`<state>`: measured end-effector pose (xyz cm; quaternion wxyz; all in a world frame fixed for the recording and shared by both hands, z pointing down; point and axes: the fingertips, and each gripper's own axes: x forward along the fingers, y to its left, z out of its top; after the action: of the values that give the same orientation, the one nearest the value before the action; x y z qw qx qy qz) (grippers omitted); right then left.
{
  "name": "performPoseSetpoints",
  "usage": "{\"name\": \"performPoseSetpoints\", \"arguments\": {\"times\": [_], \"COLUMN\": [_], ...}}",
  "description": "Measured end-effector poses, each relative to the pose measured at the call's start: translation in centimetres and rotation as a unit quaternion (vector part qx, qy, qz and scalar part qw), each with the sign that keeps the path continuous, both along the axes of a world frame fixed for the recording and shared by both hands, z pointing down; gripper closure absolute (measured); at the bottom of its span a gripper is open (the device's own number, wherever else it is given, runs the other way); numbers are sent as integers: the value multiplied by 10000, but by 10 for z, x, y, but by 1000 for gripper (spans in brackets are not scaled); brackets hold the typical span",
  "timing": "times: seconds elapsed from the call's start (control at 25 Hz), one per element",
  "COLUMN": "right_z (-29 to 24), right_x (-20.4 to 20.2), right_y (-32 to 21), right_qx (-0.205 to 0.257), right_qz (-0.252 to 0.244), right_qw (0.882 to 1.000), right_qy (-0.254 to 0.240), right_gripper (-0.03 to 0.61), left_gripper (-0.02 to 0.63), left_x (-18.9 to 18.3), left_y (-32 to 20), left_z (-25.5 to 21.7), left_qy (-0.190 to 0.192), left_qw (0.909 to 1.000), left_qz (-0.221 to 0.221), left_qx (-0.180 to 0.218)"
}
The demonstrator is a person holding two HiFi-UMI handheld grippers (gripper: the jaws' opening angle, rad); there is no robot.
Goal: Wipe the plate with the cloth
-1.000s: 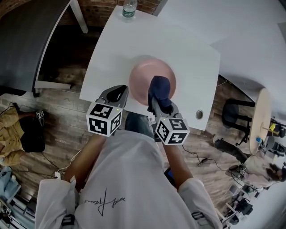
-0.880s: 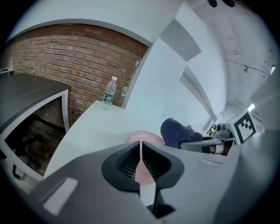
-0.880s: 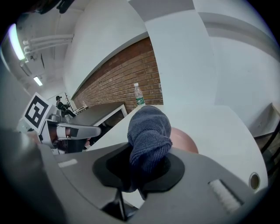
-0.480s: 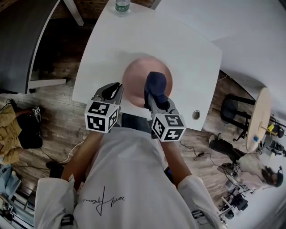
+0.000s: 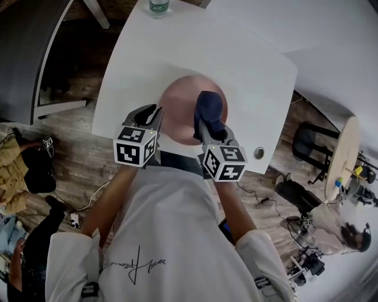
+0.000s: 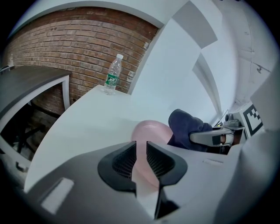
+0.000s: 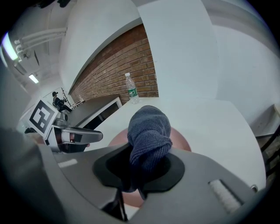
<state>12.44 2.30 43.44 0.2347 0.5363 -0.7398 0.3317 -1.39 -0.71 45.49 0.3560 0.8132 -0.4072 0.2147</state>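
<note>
Steadying the pink plate [image 5: 177, 112] is, I judge, the step in hand, before the wiping can go well. The plate lies on the white surface [image 5: 248, 65], close to its near edge. My left gripper [image 5: 155, 113] is at the plate's near left rim. Its fingers [image 6: 120, 162] have just been opening and now stand released, with a narrow gap. In the left gripper view the pink rim shows through this gap, but the pads do not press on it. My right gripper [image 5: 208, 131] has its fingers [image 7: 175, 168] clenched on the dark blue cloth [image 7: 148, 127], which is bunched into a wad over the right part of the plate. I cannot tell if the wad touches the plate.

To do it well, I would bring the left fingers around the rim and close them gently, so that the plate does not slide toward the edge of the surface. Then I would press the wad flat on the plate, not only its tip, and wipe in circles from the middle outward. The pressure should be light, because a push on the rim may tip the plate. The water bottle [image 5: 158, 6] stands well apart, at the far edge, so it is no obstacle.
</note>
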Motion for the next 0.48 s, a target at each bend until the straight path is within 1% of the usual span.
{"name": "performPoseSetpoints", "arguments": {"times": [0.2, 0.32, 0.48], "right_z": [5, 9, 15], "right_x": [11, 15, 20], "right_y": [-11, -14, -19], "right_qx": [-44, -92, -168], "right_qz": [107, 103, 101], "right_qw": [9999, 9999, 9997], "right_qy": [39, 89, 108], "right_gripper": [492, 492, 492], "left_gripper": [523, 512, 506], "left_x": [-2, -3, -5], "left_y": [-5, -4, -7], "left_z": [18, 28, 36], "left_qy": [-152, -175, -293], "left_qw": [9997, 9994, 9988], "left_qz": [6, -1, -90], "left_qx": [-173, -300, -388]}}
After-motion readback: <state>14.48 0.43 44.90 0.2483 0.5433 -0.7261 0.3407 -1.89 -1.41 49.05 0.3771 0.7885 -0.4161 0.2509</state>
